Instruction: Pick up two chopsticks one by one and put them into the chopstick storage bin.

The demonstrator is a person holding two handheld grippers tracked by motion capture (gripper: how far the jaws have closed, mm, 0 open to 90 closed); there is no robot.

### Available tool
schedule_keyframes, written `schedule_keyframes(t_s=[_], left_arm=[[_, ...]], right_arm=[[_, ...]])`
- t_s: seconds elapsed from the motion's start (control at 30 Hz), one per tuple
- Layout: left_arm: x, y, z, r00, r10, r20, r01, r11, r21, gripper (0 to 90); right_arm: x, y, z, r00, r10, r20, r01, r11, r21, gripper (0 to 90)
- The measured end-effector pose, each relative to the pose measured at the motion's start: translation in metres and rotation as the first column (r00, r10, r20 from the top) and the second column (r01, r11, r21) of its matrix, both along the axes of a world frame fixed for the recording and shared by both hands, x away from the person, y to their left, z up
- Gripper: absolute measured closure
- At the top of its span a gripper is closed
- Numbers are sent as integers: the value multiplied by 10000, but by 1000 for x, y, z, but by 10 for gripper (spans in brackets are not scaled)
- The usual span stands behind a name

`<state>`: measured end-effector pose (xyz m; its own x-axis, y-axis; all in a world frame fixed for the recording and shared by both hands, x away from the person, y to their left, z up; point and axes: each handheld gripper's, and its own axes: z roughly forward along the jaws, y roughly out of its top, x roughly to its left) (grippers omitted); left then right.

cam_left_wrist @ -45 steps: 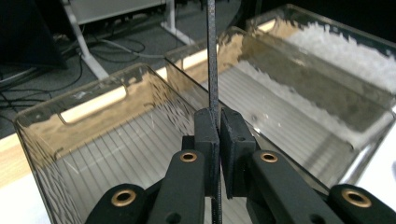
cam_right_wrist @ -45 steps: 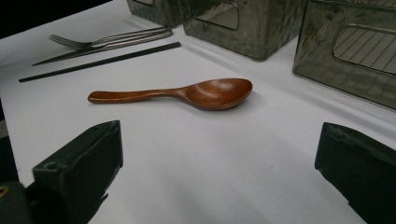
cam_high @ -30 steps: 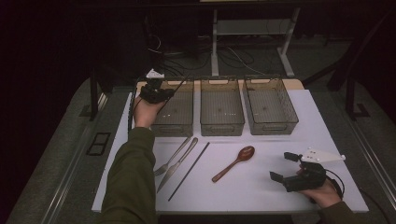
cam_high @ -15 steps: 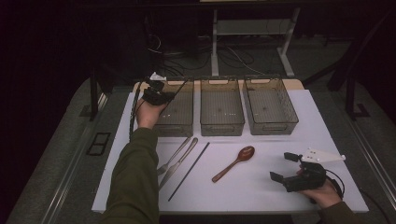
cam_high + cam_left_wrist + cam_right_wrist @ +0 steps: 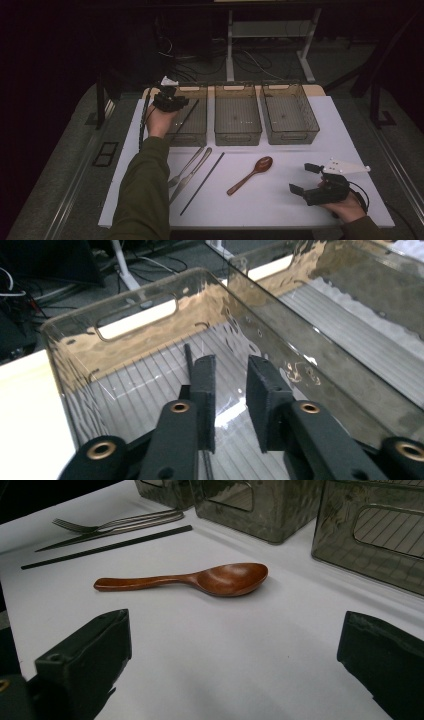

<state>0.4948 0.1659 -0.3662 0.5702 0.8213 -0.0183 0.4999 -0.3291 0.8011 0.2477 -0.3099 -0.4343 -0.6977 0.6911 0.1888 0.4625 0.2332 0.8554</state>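
Dim high view, dark surroundings; sharper, brighter gripper views.

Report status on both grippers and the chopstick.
Left gripper jaws just opening, chopstick loose in left bin. Right gripper open, idle. Nothing blocking.

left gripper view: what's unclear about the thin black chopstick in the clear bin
Left gripper view: thin black chopstick, middle hidden behind a pad of the left gripper, whose jaws have just been opening, gap bare; touching or apart, cannot tell.
High view: its lower end is lost in the clear plastic bin's dark wall.
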Motion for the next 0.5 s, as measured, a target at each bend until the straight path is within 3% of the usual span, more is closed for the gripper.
schedule_keyframes(t_s=[0.23,0.43,0.5], left_arm=[[-8,2,11,9998,37,191,-31,9996,-288,616],[-21,-1,22,9992,-360,168,369,9976,-584,513],[-26,-2,26,9986,-495,195,505,9974,-507,483]], right_arm=[[0,0,0,10000,-18,16,18,10000,-7,3],[0,0,0,10000,-32,-1,32,10000,-38,3],[0,0,0,10000,-47,5,47,10000,-42,3]])
